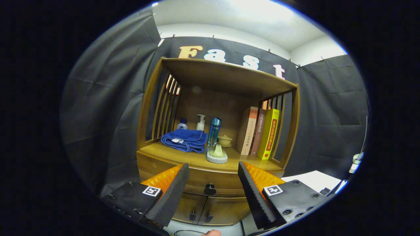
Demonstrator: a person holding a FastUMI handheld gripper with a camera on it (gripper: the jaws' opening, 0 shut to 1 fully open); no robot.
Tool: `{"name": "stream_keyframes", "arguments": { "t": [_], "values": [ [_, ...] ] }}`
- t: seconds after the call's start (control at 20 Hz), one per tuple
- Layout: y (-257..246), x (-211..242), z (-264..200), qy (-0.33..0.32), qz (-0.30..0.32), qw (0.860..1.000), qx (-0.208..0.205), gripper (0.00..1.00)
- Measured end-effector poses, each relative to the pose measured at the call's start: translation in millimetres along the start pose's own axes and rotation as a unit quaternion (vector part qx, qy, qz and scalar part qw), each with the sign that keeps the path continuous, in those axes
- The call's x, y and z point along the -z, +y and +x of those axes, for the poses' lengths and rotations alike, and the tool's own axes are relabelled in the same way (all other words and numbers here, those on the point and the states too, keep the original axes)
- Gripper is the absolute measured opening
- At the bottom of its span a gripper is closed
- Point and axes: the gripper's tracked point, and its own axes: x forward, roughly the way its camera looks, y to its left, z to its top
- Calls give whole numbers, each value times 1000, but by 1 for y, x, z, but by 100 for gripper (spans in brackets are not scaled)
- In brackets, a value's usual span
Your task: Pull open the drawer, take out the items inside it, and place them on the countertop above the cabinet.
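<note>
Two black ribbed foam fingers with orange backs stand wide apart, so the gripper is released and grasps nothing; between them, just ahead, sits the round dark knob of the drawer, which is shut flush in the wooden cabinet; its front carries fine horizontal grooves; whatever lies inside the drawer is hidden.

Below the drawer are two plain cabinet doors with small dark pulls; above the drawer runs the smooth countertop, a bare strip showing along its front edge on both sides of the knob; directly above the knob stands a pale rounded ornament on a rough grey stone base; behind it rises a slim blue metallic bottle, with a small lidded ceramic cup beside it; left of the knob's line lies a folded blue towel, soft and thick, with a small white bottle and a white pump bottle behind it; right of the knob lean three books, the outermost yellow; slatted wooden sides and a flat top board enclose the shelf space.
</note>
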Motion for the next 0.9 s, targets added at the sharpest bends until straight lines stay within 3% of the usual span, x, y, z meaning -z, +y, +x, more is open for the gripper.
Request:
{"name": "stream_keyframes", "arguments": {
  "t": [0.9],
  "values": [
    [1, -4, -1, -30, 48, 998, -6, 98]
  ]
}}
